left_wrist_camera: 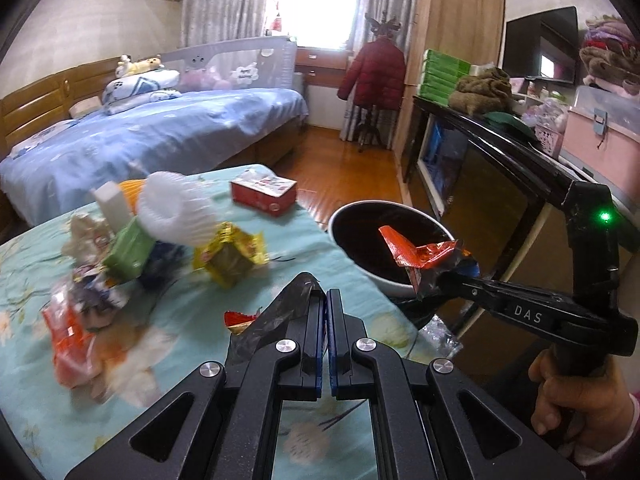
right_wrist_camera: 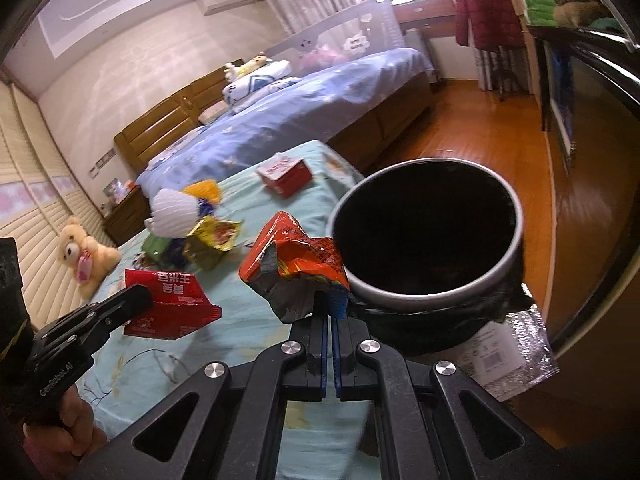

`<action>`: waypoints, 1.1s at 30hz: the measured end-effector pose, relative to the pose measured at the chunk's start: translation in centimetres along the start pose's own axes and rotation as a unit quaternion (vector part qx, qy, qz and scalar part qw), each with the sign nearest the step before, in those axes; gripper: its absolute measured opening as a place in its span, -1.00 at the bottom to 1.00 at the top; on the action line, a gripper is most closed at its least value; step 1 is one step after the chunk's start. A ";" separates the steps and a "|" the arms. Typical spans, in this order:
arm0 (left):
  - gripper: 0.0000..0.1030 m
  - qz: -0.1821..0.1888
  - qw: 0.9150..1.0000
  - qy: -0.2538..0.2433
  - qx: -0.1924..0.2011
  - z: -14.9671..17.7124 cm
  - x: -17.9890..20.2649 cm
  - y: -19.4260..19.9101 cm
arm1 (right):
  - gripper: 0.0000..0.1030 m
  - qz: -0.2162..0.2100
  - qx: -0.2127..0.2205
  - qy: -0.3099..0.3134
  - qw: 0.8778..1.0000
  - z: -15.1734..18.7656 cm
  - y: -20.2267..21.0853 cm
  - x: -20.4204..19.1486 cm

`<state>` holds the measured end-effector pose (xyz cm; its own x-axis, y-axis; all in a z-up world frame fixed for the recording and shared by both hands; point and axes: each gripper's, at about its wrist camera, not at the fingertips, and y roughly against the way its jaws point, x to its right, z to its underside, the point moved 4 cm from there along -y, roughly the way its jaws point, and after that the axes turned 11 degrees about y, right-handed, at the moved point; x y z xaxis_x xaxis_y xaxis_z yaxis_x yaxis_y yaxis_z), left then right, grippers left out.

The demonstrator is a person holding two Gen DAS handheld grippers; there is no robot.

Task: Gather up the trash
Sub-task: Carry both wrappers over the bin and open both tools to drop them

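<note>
My left gripper (left_wrist_camera: pixel 325 294) is shut on a red snack packet (left_wrist_camera: pixel 276 312), seen here from its dark foil back; in the right wrist view the same packet (right_wrist_camera: pixel 168 304) hangs red from that gripper (right_wrist_camera: pixel 146 298) over the table. My right gripper (right_wrist_camera: pixel 330 300) is shut on a crumpled orange-red wrapper (right_wrist_camera: pixel 292 268) just left of the round bin (right_wrist_camera: pixel 400 300) with a black liner. In the left wrist view the right gripper (left_wrist_camera: pixel 440 280) holds that wrapper (left_wrist_camera: pixel 424 256) above the bin's near rim (left_wrist_camera: pixel 384 280).
On the teal floral tablecloth (left_wrist_camera: pixel 180 320) lies a pile of trash: white fluted paper cups (left_wrist_camera: pixel 176 212), a green box (left_wrist_camera: pixel 130 250), a yellow wrapper (left_wrist_camera: pixel 228 256), an orange wrapper (left_wrist_camera: pixel 68 332) and a red box (left_wrist_camera: pixel 264 194). A bed stands behind, a dark cabinet (left_wrist_camera: pixel 480 184) to the right.
</note>
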<state>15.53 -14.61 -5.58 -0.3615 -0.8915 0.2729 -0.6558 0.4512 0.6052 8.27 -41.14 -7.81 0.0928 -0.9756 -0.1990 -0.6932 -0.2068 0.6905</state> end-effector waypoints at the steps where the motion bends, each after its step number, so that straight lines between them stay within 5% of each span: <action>1: -0.99 0.002 1.000 -0.002 0.000 -0.1 0.3 -0.3 | -0.97 0.002 0.000 -0.002 1.000 0.1 0.0 0.4; 33: -0.99 0.045 0.998 -0.030 -0.034 -5.7 6.4 -12.3 | -0.97 0.047 -0.055 -0.042 0.997 -2.6 -3.8 8.7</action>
<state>25.03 -26.09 -6.99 -0.4567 -0.8427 0.2851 -0.5726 0.5237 0.6308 13.57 -49.02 -10.37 -0.0318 -0.9822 -0.1850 -0.6129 -0.1271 0.7798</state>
